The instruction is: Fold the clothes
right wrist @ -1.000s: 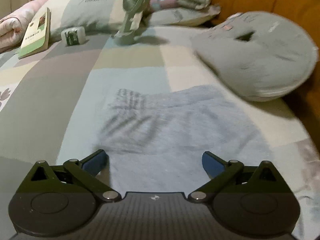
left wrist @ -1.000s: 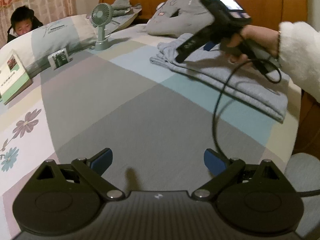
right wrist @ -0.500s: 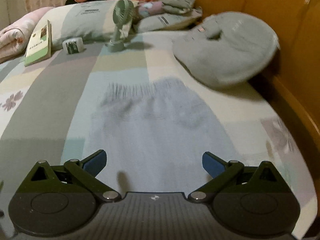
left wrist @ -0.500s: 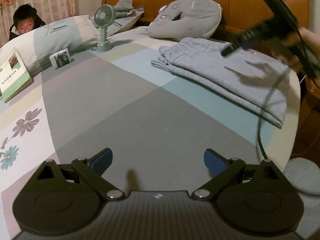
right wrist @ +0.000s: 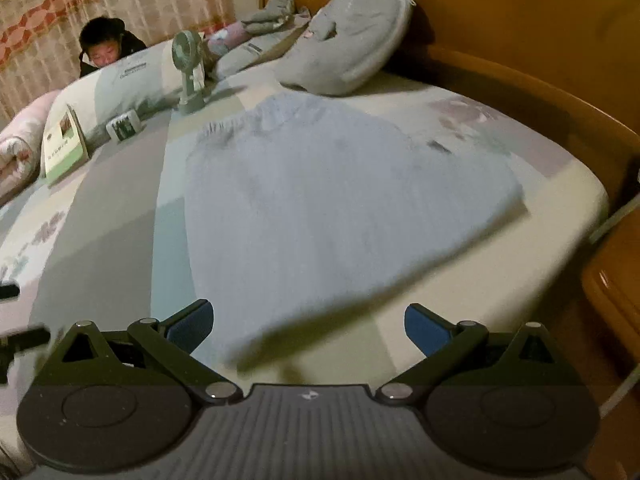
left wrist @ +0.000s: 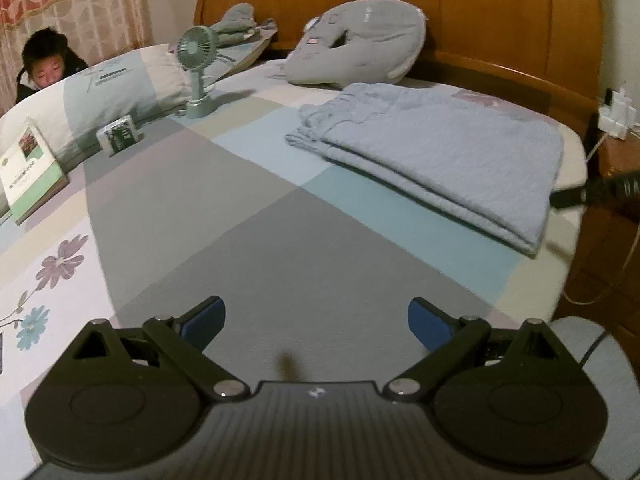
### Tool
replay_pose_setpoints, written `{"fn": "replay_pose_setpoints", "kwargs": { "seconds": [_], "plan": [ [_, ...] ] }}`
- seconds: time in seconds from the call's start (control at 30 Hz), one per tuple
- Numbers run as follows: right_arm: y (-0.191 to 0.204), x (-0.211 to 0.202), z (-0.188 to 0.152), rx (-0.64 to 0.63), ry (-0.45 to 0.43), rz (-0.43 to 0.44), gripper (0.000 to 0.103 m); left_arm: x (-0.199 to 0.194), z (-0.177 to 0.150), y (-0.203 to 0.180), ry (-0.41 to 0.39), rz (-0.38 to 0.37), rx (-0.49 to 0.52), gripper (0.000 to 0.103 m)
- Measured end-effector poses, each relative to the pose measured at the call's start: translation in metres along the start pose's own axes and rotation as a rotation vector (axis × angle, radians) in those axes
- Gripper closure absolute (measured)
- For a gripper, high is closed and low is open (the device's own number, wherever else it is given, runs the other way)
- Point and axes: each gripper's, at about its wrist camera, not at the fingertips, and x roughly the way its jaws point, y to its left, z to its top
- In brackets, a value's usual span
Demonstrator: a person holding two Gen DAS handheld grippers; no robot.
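A folded light blue garment point(left wrist: 440, 152) lies flat on the bed near the right edge, elastic waistband toward the headboard. In the right wrist view the same garment point(right wrist: 320, 200) fills the middle, blurred. My left gripper point(left wrist: 316, 318) is open over bare grey bedsheet, well short of the garment. My right gripper point(right wrist: 308, 324) is open too, hovering just off the garment's near edge at the bed's corner, nothing between its fingers. The tip of the right gripper point(left wrist: 592, 192) pokes in at the right edge of the left wrist view.
A grey cushion point(left wrist: 356, 44) leans on the wooden headboard point(left wrist: 480, 8). A small green fan point(left wrist: 198, 72), a white box point(left wrist: 120, 134) and a book point(left wrist: 28, 172) stand by a pillow. A person point(left wrist: 44, 64) sits behind it. A nightstand point(left wrist: 624, 168) flanks the bed.
My right gripper has pulled back off the garment toward the bed's corner, leaving most of the left wrist view. The garment stays folded and still. My left gripper has barely moved.
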Motion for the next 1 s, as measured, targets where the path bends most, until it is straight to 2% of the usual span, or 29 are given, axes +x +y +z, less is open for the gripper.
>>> {"fn": "replay_pose_setpoints", "kwargs": {
  "seconds": [0.07,0.23,0.4,0.57,0.7,0.8,0.87,0.93,1.0],
  "plan": [
    [0.004,-0.007,-0.006,-0.003,-0.02,0.007,0.0,-0.003,0.001,-0.008,-0.002,-0.002,0.023,0.005],
    [0.024,-0.011,-0.003,-0.045,-0.076,0.143,0.0,-0.012,0.001,-0.02,0.0,0.004,0.059,0.005],
    [0.048,0.013,0.005,-0.127,-0.081,0.222,0.0,-0.013,-0.001,-0.017,0.016,0.028,0.053,0.005],
    [0.036,0.036,-0.005,-0.07,0.023,0.211,0.0,-0.007,-0.001,-0.013,0.033,0.031,0.037,0.005],
    [0.034,0.015,0.0,-0.062,-0.012,0.232,0.0,-0.002,0.001,-0.012,0.032,0.021,0.025,0.005],
    [0.043,0.01,0.007,-0.059,-0.042,0.287,0.0,-0.004,0.001,-0.011,0.029,0.02,0.021,0.005],
    [0.049,0.021,0.004,-0.061,0.0,0.322,0.0,-0.006,0.0,-0.01,0.028,0.021,0.02,0.005],
    [0.052,0.034,-0.004,-0.067,0.061,0.277,0.0,-0.007,-0.002,-0.009,0.028,0.021,0.018,0.005],
    [0.052,0.029,-0.006,-0.075,0.06,0.278,0.0,-0.009,-0.003,-0.008,0.027,0.021,0.017,0.005]
  ]
}}
